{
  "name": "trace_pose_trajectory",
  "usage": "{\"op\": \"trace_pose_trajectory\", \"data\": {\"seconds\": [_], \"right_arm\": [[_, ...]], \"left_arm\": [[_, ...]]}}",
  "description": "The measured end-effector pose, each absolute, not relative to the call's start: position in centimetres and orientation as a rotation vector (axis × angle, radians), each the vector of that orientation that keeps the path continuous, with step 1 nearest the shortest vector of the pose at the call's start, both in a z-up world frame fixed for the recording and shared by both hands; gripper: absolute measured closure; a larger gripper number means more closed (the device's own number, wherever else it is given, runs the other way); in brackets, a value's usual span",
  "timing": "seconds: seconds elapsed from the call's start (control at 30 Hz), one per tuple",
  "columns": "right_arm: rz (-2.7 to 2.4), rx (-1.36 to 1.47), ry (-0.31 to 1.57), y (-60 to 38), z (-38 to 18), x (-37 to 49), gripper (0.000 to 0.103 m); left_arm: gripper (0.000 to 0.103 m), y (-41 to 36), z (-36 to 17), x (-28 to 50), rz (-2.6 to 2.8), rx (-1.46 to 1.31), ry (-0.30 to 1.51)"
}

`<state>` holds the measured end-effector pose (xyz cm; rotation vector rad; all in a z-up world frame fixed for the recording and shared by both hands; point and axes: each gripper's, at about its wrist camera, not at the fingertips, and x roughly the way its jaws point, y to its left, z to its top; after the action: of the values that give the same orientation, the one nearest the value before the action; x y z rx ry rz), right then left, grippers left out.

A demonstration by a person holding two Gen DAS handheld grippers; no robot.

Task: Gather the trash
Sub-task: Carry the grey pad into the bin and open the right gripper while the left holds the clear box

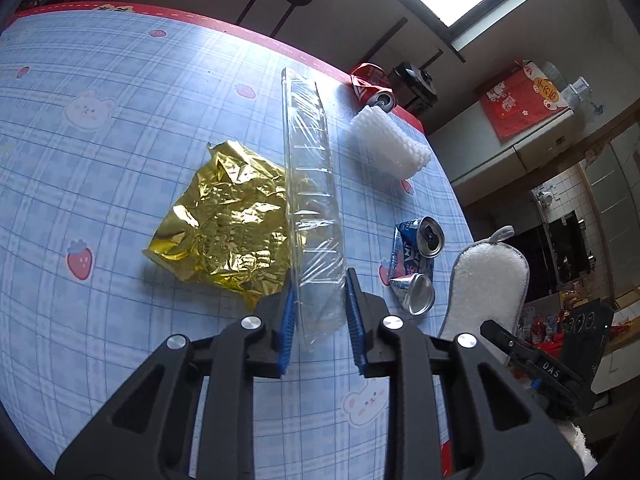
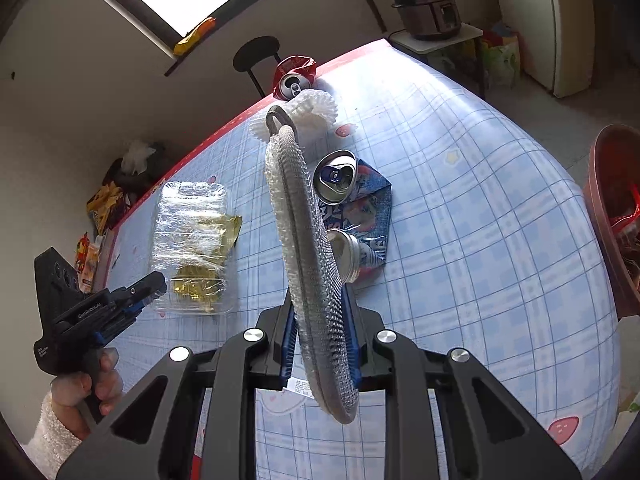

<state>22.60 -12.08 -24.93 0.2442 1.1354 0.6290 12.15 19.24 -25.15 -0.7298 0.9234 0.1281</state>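
the left gripper (image 1: pixel 320 300) clamped the clear plastic tray (image 1: pixel 312 208) at lower centre, probably to bin it; the right gripper (image 2: pixel 320 320) pinched a scrubbing pad (image 2: pixel 308 248), likely for wiping.

Two handheld grippers of matte black plastic: the left gripper (image 1: pixel 320 300) and the right gripper (image 2: pixel 318 316) each carry two angular fingers (image 1: pixel 276 320) lined with ribbed blue pads (image 1: pixel 289 320), and open-framed linkage arms pinned with round silver screws (image 1: pixel 251 323). Seen from the side, the left unit's boxy black body bears small white lettering, while a hand (image 2: pixel 86 392) on its grip wears a fuzzy white sleeve (image 2: pixel 50 436).
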Motion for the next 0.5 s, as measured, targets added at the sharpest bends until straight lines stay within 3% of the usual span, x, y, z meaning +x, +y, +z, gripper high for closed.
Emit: {"op": "trace_pose_trajectory", "data": {"seconds": [0.5], "right_arm": [[0.696,0.308,1.038,-14.3,-21.4,20.6,0.082]], "left_arm": [[0.087,17.8,-18.7,6.2,0.130,-0.643,0.814]]}}
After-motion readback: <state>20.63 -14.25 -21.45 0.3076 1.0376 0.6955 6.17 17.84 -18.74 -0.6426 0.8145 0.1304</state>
